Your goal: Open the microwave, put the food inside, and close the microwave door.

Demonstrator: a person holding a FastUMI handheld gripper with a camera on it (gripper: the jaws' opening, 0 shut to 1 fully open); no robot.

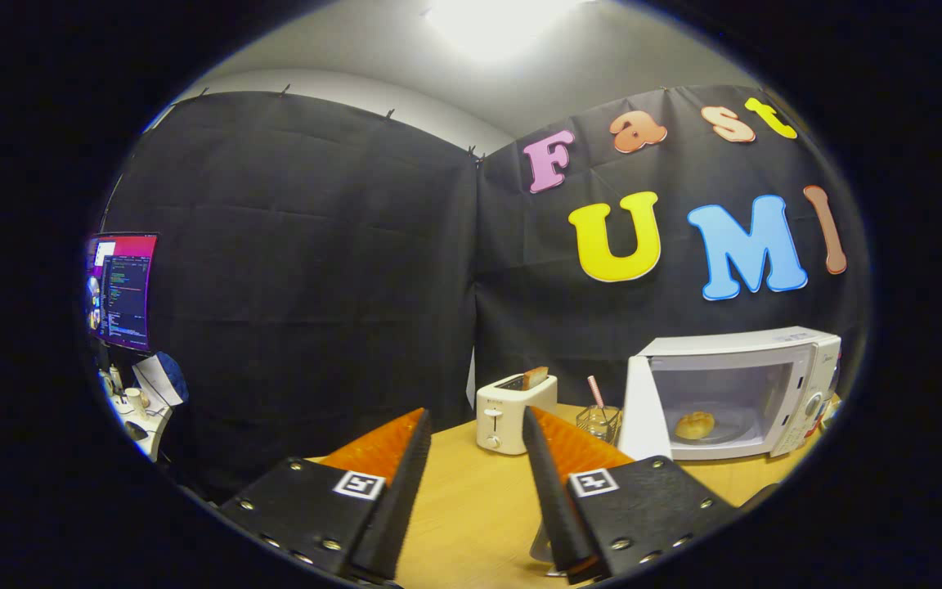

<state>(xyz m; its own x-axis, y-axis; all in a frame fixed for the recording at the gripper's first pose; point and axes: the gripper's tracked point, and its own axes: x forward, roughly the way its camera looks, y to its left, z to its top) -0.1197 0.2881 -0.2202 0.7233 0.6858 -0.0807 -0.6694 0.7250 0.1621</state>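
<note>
Fingers [477,425] spread well apart over the near part of the wooden bench [471,507], gripping nothing, only bare wood between them. Just under the right finger, a small pale object resting on the bench, too hidden to identify. Beyond the fingertips, towards the far edge of the bench, a white toaster [513,413] standing upright with a slice of toast [534,377] poking out of its slot. Just beside the toaster, further right, a small clear glass [599,421] holding a pink stick. Next along the far edge, towards the bench's far right corner, a white microwave [733,393] with its door [643,409] swung wide open. Inside, on the turntable, a round bread roll [695,424] sitting alone. Behind all this, black cloth booth wall. Off the bench's left side, well apart, a lit monitor [121,290] above a cluttered side desk [140,409].
</note>
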